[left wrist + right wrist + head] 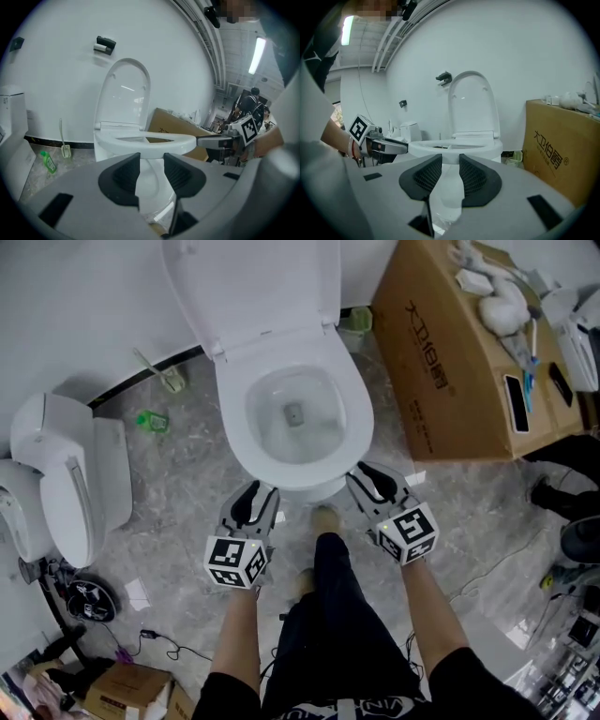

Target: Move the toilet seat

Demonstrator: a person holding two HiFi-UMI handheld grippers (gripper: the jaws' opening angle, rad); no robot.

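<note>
A white toilet stands against the wall with its seat (236,418) lying flat on the bowl and its lid (253,282) raised against the wall. My left gripper (255,495) hovers just in front of the bowl's front left, open, with nothing between its fingers. My right gripper (366,479) is at the bowl's front right, also open and empty. In the left gripper view the seat (150,139) lies beyond the left gripper (151,161). From the right gripper view the seat (454,146) is level with the right gripper (450,164).
A large cardboard box (450,352) with small items on top stands right of the toilet. A second white toilet (66,474) lies at the left. A green bottle (152,420) and a brush (164,376) are by the wall. The person's shoe (324,517) is under the bowl's front.
</note>
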